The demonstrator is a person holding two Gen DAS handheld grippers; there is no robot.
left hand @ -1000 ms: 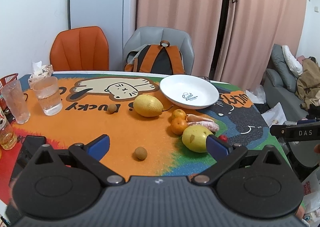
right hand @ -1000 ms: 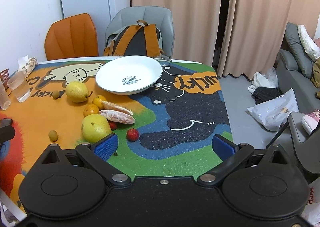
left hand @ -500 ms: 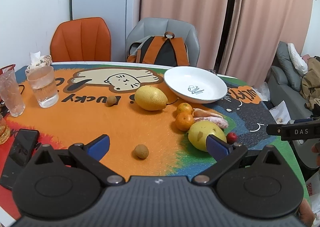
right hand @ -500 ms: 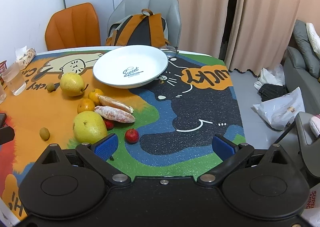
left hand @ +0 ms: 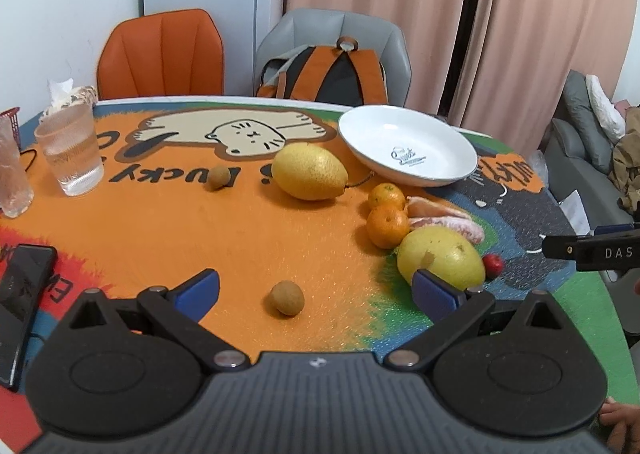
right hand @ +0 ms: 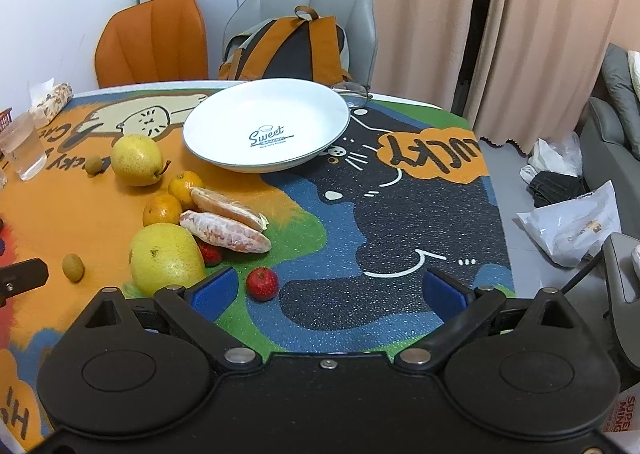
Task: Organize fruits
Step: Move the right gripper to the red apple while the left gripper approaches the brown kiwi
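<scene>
While nothing is gripped yet, the risks are already set by how the fruit lies.

Left wrist view: left gripper (left hand: 316, 288) hangs over the table's near edge, fingers spread wide, empty. A small brown fruit (left hand: 286, 297) sits loose between them on the orange mat (left hand: 160, 221). Round and small; likely to roll away if one pad touches first. A second one (left hand: 219, 177) lies farther off, near the pear (left hand: 310, 171). The white plate (left hand: 408, 151) stands empty beyond. A glass of water (left hand: 70, 151) and a phone (left hand: 20, 290) sit to the left: a wide sweep could knock either.

Right wrist view: right gripper (right hand: 328, 292) also spread wide, holding nothing. Strawberry (right hand: 262, 284) lies just inside its left pad; soft, so a hard squeeze would likely bruise it. The big yellow citrus (right hand: 166, 258) touches a second strawberry (right hand: 210, 252) and sits against the peeled segments (right hand: 224, 230); the two mandarins (right hand: 162, 209) are crowded in behind. Lifting one could drag or scatter its neighbours. Eyeglasses (right hand: 354, 91) rest right behind the plate's far rim, at risk if the plate gets nudged.
</scene>
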